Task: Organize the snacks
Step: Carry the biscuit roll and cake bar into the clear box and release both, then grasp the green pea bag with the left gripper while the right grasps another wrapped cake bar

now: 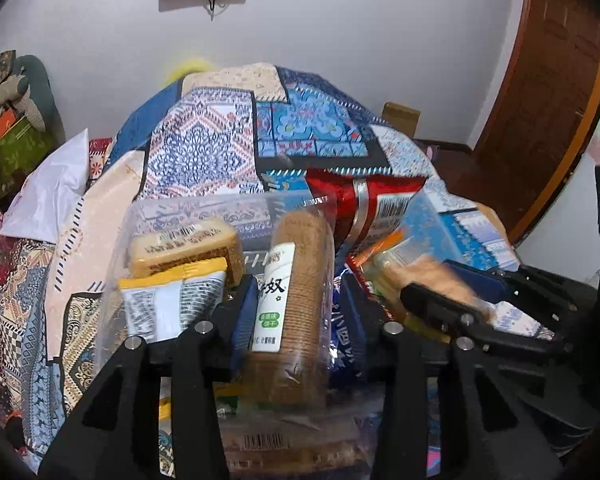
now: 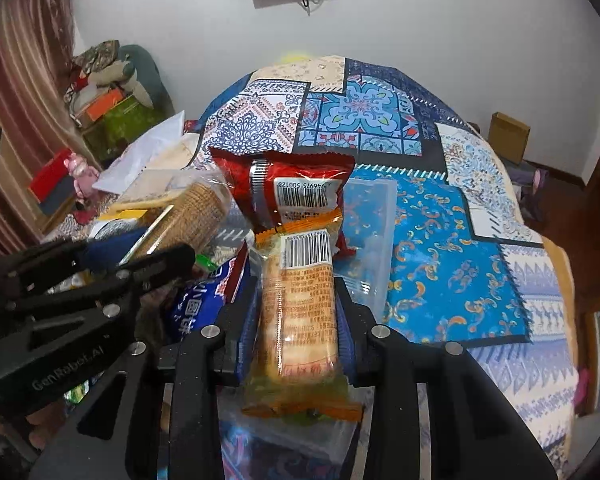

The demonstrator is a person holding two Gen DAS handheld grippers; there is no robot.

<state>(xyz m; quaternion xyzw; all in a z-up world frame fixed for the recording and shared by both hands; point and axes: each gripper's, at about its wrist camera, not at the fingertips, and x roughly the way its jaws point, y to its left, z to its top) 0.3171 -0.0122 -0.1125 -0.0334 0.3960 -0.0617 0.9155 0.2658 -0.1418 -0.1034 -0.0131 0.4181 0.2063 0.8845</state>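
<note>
- Your left gripper (image 1: 296, 308) is clamped on the round biscuit sleeve (image 1: 300, 300), standing inside the clear bin (image 1: 140, 216).
- Your right gripper (image 2: 298, 308) squeezes the orange cracker pack (image 2: 298, 312) at its middle, above the bin.
- Both packs look light, crumbly and slippery; hold them gently.

Blue, white and cream patchwork tablecloth (image 2: 432, 216) fills the centre, ornate tile motifs all over. Red packet (image 2: 300, 184) with a silver stripe, mid-frame. Orange-trimmed clear wrapper (image 2: 300, 312) over pale biscuits, lower centre. Tan cracker roll (image 1: 300, 304), white label. Yellow-edged pack (image 1: 172, 300), lower left.
</note>
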